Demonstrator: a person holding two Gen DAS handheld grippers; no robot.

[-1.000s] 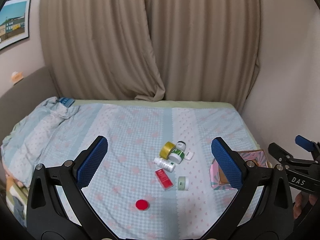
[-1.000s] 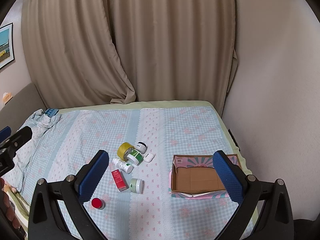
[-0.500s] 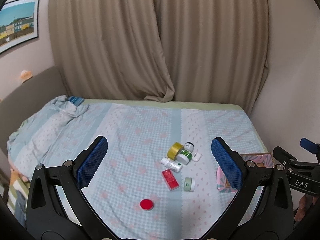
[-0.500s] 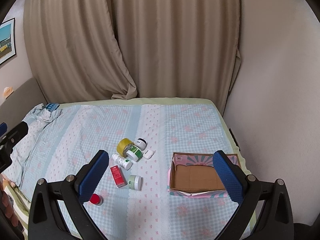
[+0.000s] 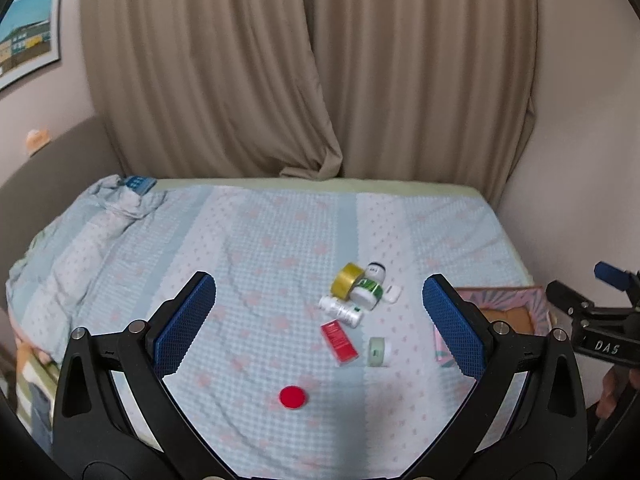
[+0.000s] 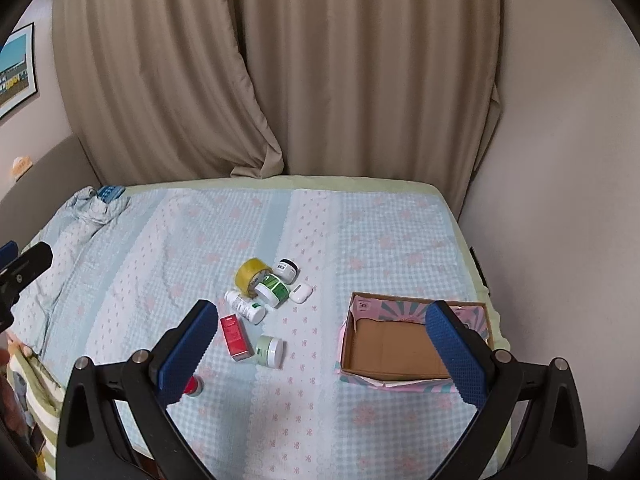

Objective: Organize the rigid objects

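Both claws hang above a bed with their blue-padded fingers spread wide and nothing between them. The left claw (image 5: 318, 316) is over the middle of the bed (image 5: 256, 240); the right claw (image 6: 320, 342) sits further right, its right finger over an open cardboard box (image 6: 396, 348).

The bed wears a pale blue checked cover with pink flower marks. A small group of rigid objects lies near its middle — a yellow tape roll (image 6: 251, 274), touching a green-labelled white jar (image 6: 273, 289), with a dark-lidded white jar (image 6: 287, 270) just behind and a small white case (image 6: 301, 293) just beside it to the right. A white bottle (image 6: 245, 306) lies on its side in front of the tape roll. Nearer the claws are a red box (image 6: 235, 337) and a pale green jar (image 6: 269, 351) on its side, close together but apart. A red cap (image 5: 293, 397) lies alone, nearest the left claw.

The box, brown inside with a pink patterned outside, rests at the bed's right edge — well apart from the group. Beige curtains (image 6: 280, 80) hang behind the bed, and a framed picture (image 5: 28, 36) is on the left wall.
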